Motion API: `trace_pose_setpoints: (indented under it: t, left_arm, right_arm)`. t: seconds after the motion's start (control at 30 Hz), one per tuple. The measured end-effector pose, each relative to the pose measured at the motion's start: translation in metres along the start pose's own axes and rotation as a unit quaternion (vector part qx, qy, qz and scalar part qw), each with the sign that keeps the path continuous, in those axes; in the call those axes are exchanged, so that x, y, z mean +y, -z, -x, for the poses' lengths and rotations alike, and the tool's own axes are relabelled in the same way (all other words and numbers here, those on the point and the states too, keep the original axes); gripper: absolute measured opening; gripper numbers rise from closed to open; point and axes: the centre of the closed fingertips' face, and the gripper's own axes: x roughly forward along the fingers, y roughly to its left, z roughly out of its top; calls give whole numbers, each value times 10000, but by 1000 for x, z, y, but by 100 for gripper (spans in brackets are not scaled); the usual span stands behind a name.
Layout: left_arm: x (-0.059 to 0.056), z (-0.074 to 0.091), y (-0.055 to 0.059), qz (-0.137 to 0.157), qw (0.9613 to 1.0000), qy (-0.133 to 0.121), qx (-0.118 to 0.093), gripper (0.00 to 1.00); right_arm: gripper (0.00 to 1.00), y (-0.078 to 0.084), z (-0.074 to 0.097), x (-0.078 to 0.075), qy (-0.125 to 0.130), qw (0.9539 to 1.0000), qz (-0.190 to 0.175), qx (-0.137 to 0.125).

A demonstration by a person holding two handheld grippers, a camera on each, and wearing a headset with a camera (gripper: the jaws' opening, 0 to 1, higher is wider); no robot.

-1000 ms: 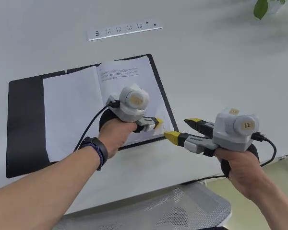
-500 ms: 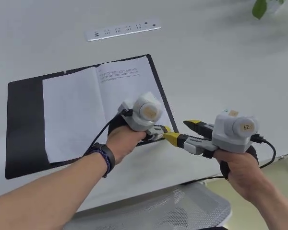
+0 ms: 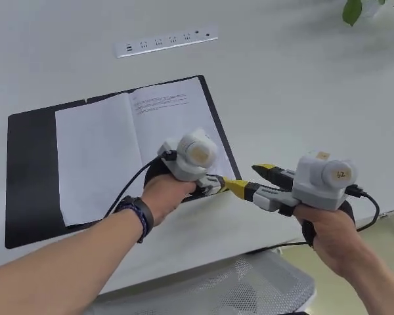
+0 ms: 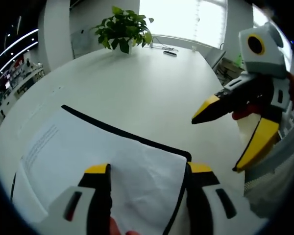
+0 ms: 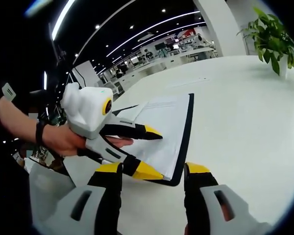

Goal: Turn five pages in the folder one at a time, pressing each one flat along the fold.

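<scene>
The left claw point(image 4: 148, 169) has slid from over the right-hand page point(image 3: 174, 115) to its lower outer corner, jaws wide and straddling it. The folder point(image 3: 26, 170) lies open on the desk point(image 3: 302, 79). The right claw point(image 3: 248, 177) hovers just beside, also wide. A page lift looks next.

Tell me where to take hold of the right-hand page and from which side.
Take the right-hand page at its near outer corner, coming from the outer edge of the folder, away from the fold. The sheet lies flat; that free corner should lift easiest.
</scene>
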Motion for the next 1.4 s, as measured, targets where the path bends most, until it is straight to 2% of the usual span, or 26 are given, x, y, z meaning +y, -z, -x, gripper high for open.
trace_pose_setpoints:
  t: [0.13, 0.2, 0.37, 0.43, 0.47, 0.5, 0.63, 0.8, 0.9, 1.0, 1.03, 1.07, 1.2, 1.27, 1.37, 1.4]
  left_arm:
    - [-4, 1, -2, 150, 9998, 128, -21, 66]
    - [-5, 0, -1, 136, 9999, 82, -26, 66]
    - [-1, -1, -4, 322, 9994, -33, -100, 63]
    - [0, -1, -2, 202, 9997, -83, -63, 61]
    - [4, -2, 0, -40, 9998, -203, 17, 59]
    - [4, -2, 0, -98, 9997, -205, 27, 57]
    - [2, -3, 2, -255, 9994, -245, 38, 56]
    - [4, -2, 3, -269, 9994, -229, -68, 55]
    - [7, 0, 1, -150, 9996, -164, -151, 53]
    - [11, 1, -3, 325, 9990, -110, -286, 49]
    - [15, 2, -3, 369, 9988, -134, -295, 46]
    - [18, 2, -2, 345, 9989, -157, -286, 44]
    - [14, 3, -1, 293, 9991, -102, -276, 44]
    - [13, 5, -1, 348, 9989, -83, -297, 45]
    - [13, 6, 0, 343, 9989, -88, -301, 45]
    - [13, 7, 0, 369, 9988, -82, -310, 45]
  right_arm:
    - [49, 0, -2, 3, -35, 10000, 17, 16]
    - [49, 0, -3, 5, -55, 10000, 7, 15]
    - [48, -1, -3, 5, -53, 10000, -6, -5]
    - [49, 0, -3, 3, -47, 10000, 16, 12]
    - [49, 0, -2, 3, -41, 10000, 30, 27]
    - [49, 0, -2, 3, -39, 10000, 29, 27]
    - [49, -1, -1, 1, -16, 10000, 2, -9]
    - [49, -3, -5, 1, -62, 10000, 47, 29]
    - [48, -9, -13, -3, -125, 9999, 88, 28]
    - [47, -17, -23, -8, -211, 9998, -4, -17]
    - [46, -19, -26, -8, -261, 9996, -61, -42]
    - [46, -21, -32, -9, -324, 9993, -149, -62]
    - [44, -27, -46, -10, -454, 9986, -281, -64]
    - [42, -30, -52, -7, -553, 9980, -284, -57]
    - [39, -32, -61, 2, -824, 9954, -486, -40]
    - [38, -32, -63, 2, -833, 9953, -486, -35]
